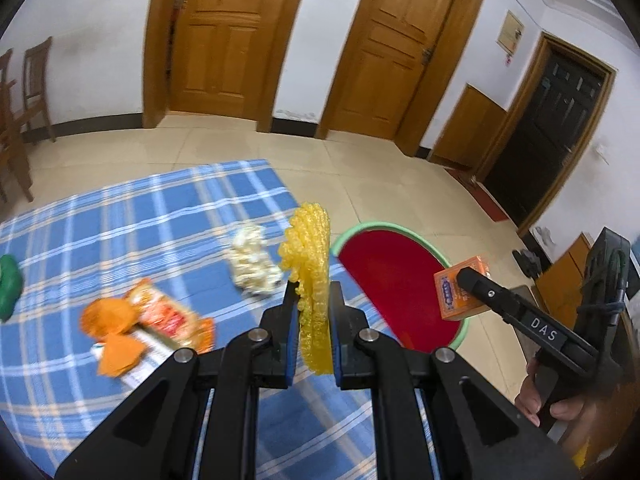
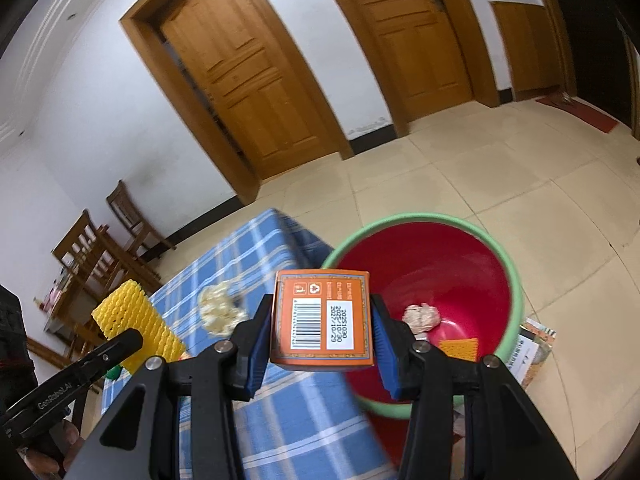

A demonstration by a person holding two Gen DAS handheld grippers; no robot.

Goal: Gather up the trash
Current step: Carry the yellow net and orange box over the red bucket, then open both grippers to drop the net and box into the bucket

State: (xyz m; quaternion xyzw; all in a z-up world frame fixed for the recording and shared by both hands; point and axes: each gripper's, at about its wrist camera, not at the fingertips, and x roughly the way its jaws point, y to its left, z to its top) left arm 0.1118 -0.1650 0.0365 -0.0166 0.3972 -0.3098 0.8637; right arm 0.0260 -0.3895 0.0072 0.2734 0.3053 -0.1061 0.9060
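Observation:
My left gripper (image 1: 313, 300) is shut on a yellow foam net (image 1: 310, 264) and holds it above the blue plaid table (image 1: 120, 216), left of the red bin (image 1: 396, 276). My right gripper (image 2: 322, 320) is shut on an orange box (image 2: 322, 316), held near the bin's (image 2: 448, 264) near-left rim. The box (image 1: 460, 292) also shows in the left wrist view over the bin. The foam net (image 2: 136, 320) shows at the left of the right wrist view. The bin holds a crumpled paper wad (image 2: 422, 316) and an orange piece (image 2: 460, 350).
On the table lie a white crumpled wad (image 1: 254, 262), orange snack wrappers (image 1: 140, 326) and a green item (image 1: 10, 284). Wooden chairs (image 1: 24, 92) stand at the far left. Papers (image 2: 532, 354) lie on the tiled floor beside the bin. Wooden doors line the far wall.

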